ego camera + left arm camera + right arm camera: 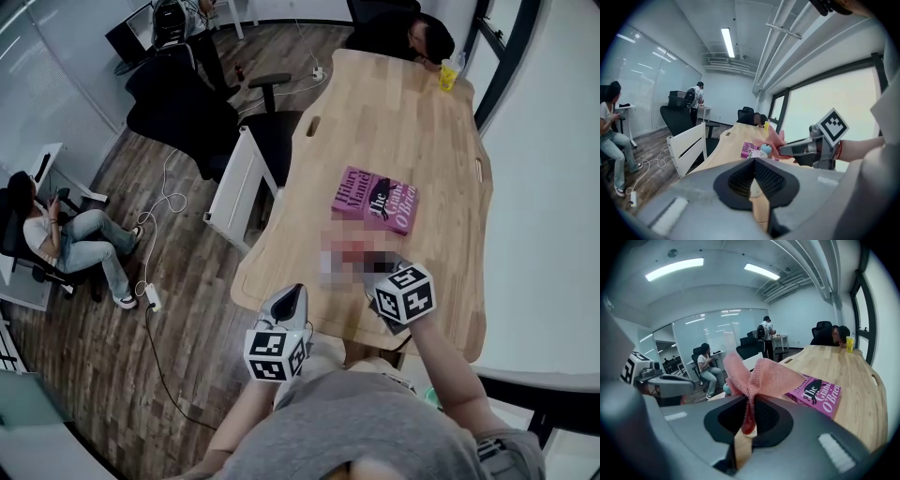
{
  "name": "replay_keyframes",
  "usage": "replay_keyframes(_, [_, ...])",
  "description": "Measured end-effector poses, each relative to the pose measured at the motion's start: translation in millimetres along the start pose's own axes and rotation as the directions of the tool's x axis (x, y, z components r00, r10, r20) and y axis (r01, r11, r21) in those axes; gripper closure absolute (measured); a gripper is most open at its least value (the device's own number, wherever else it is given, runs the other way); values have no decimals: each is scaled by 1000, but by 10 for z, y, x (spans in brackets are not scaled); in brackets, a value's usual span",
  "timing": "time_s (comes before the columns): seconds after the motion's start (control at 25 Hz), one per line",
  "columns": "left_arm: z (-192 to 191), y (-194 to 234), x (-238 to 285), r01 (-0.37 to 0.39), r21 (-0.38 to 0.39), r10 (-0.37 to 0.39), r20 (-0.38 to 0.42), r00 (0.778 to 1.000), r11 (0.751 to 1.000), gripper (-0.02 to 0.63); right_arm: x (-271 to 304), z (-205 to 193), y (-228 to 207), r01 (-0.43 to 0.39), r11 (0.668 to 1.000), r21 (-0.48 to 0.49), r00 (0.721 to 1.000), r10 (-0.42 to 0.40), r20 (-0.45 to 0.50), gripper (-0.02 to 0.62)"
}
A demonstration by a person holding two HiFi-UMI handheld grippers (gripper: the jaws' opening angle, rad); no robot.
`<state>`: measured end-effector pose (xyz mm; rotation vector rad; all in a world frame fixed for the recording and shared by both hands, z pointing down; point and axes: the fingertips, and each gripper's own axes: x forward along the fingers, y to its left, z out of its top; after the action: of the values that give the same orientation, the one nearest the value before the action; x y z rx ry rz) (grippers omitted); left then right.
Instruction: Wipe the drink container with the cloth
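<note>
My right gripper [749, 401] is shut on a pink mesh cloth [761, 377] that fans out above its jaws. A small drink container [764, 150] with a light-blue cap sits on the wooden table [394, 122], and the cloth [776, 139] lies against it. From the right gripper view only a blue sliver of the container [726, 389] shows behind the cloth. My left gripper [753, 161] hangs short of the container with its jaws together and nothing between them. In the head view a mosaic patch covers the container; the left gripper [292, 294] and right gripper [371, 269] are at the table's near end.
A pink book [375, 200] lies mid-table just beyond the container. A yellow cup [448, 75] stands at the far end, beside a person [427, 37] leaning on the table. A white chair [239, 187] and black office chairs stand along the left edge.
</note>
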<state>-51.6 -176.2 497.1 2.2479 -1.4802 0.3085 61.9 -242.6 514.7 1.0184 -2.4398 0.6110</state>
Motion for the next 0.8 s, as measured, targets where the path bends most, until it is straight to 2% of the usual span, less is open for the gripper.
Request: replay_keyframes(0.8, [135, 82, 371, 25, 7, -25, -16, 1000, 1000, 603, 285, -304, -277, -5, 1000, 19, 989, 8, -150, 571])
